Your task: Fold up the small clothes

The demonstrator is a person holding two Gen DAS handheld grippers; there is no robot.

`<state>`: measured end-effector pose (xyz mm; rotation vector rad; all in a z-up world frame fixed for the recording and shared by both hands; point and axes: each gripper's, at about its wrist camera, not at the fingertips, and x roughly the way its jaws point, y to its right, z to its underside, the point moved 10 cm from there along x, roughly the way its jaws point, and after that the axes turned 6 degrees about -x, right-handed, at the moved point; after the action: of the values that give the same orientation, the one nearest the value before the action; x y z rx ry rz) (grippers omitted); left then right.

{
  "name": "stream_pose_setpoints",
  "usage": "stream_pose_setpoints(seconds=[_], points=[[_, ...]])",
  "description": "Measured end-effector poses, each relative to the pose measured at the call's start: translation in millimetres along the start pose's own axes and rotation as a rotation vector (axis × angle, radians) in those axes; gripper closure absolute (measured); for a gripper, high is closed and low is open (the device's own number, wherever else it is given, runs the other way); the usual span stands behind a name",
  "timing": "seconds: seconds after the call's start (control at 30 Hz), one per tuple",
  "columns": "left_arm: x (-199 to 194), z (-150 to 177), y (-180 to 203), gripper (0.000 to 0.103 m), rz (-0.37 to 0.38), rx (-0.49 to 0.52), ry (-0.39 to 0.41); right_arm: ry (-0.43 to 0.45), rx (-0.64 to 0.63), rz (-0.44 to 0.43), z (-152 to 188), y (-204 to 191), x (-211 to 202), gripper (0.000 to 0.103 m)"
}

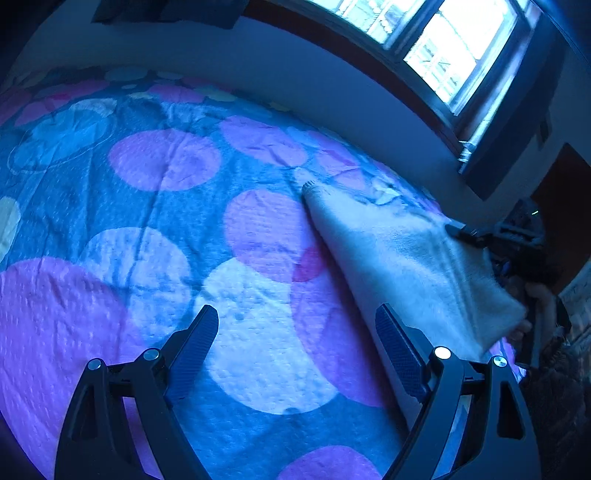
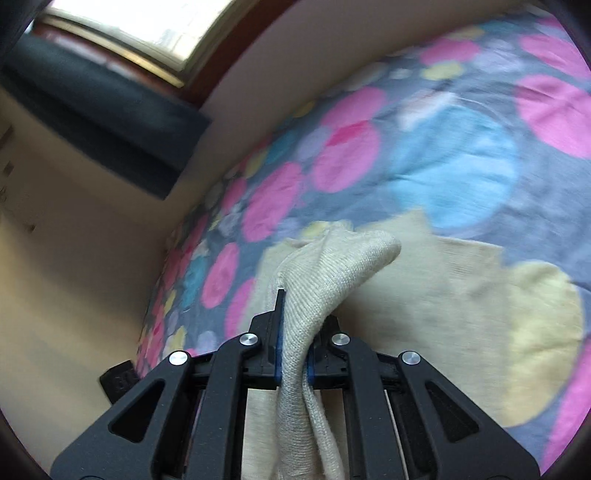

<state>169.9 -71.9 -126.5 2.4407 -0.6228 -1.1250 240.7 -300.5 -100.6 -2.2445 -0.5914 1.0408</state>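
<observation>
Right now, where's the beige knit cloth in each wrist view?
Left wrist: the cloth is at right of centre, lifted off the bedspread, its far edge pinched by the right gripper.
Right wrist: the cloth is at bottom centre, bunched and clamped in that gripper's fingers, the rest lying on the bed.
Shared landmark: the window.

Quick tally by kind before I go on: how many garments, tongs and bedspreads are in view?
Garments: 1, the cream knit garment, pinched by the right tongs
Tongs: 2, the right ones shut on it, the left tongs open over the bedspread
Bedspreads: 1, the spotted bedspread
Total: 4
</observation>
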Motion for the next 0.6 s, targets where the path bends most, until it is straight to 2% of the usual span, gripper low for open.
stream_pose_setpoints(seconds=[0.17,0.27,0.43,0.57,0.6], points=[[-3,9,30,0.017,0.063,0.112,-0.003,-0.013,0.090,0.030,21,53,2,0.095],[-1,19,52,0.017,0.082,0.212,-0.022,-0.012,0.169,0.000,29,77,5,0.095],[3,43,84,0.017,0.108,0.375,-0.068,-0.006,0.220,-0.053,30,82,4,0.095],[10,60,93,0.017,0.104,0.458,-0.125,-0.014,0.233,-0.070,35,83,-23,0.086],[11,64,95,0.017,0.099,0.476,-0.138,-0.010,0.236,-0.073,36,80,-29,0.077]])
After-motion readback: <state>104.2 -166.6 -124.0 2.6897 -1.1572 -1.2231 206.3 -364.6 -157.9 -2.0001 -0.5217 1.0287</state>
